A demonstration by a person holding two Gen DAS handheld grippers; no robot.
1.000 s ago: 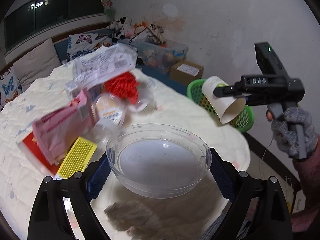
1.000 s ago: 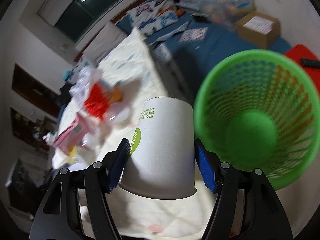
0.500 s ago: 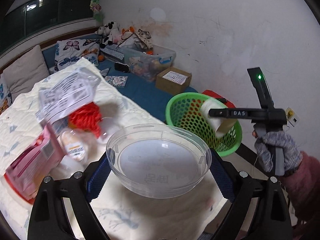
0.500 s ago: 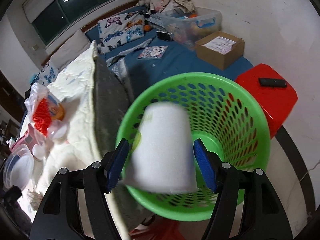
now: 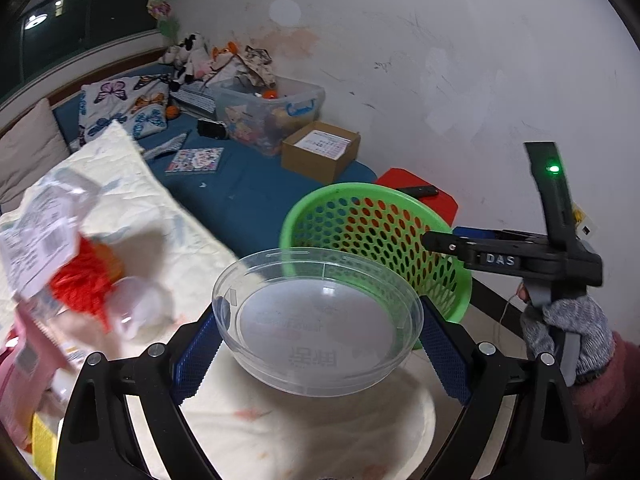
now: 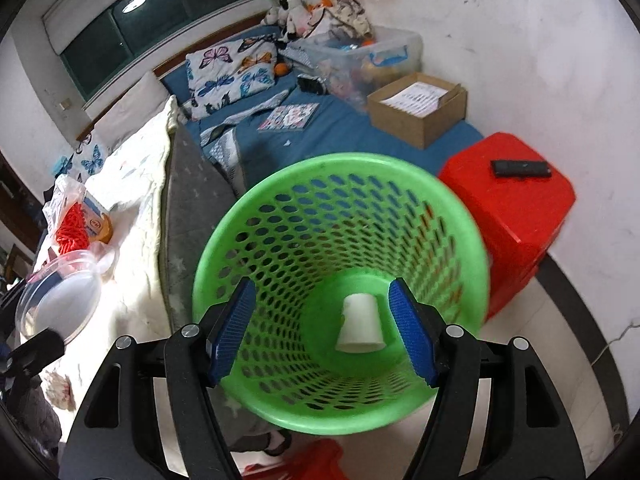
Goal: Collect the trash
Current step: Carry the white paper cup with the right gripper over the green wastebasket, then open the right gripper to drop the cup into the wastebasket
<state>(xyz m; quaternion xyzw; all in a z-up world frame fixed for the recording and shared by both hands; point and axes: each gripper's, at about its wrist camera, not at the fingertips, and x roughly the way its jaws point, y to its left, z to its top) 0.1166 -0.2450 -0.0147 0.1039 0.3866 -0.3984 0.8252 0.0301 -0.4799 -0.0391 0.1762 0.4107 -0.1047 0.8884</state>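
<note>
Here, the green basket [image 6: 340, 292] serves as the landmark: a white paper cup [image 6: 359, 323] sits upside down on its floor, mouth facing down, free of any grip. Directly above the basket's open mouth, the right gripper [image 6: 322, 332] hangs with its 2 blue-padded fingers [image 6: 232, 330] spread wide and nothing between them; the cup shows in the gap far below. In the left wrist view the same tool [image 5: 452, 240] reaches over the basket's [image 5: 376, 240] far rim, held by a hand in a grey knit glove [image 5: 568, 332], a green light glowing on its upright stem. Just beside the basket, on the side of the cream quilted bedspread [image 5: 132, 184], the left gripper [image 5: 318, 342] clamps a clear plastic bowl [image 5: 318, 320] by its opposite sides, the bowl upright and held over the bedspread's edge. Farther from the basket along that bedspread lies more litter: a red mesh bundle [image 5: 86, 284], a crumpled clear wrapper with printed labels [image 5: 40, 232] and a pink package [image 5: 20, 364], all blurred in that view. Touching the basket on its other side stands a red plastic stool [image 6: 512, 216] with a black remote control [image 6: 520, 168] on top. Beyond the basket, on a blue mat, rests a cardboard box [image 6: 418, 114].
</note>
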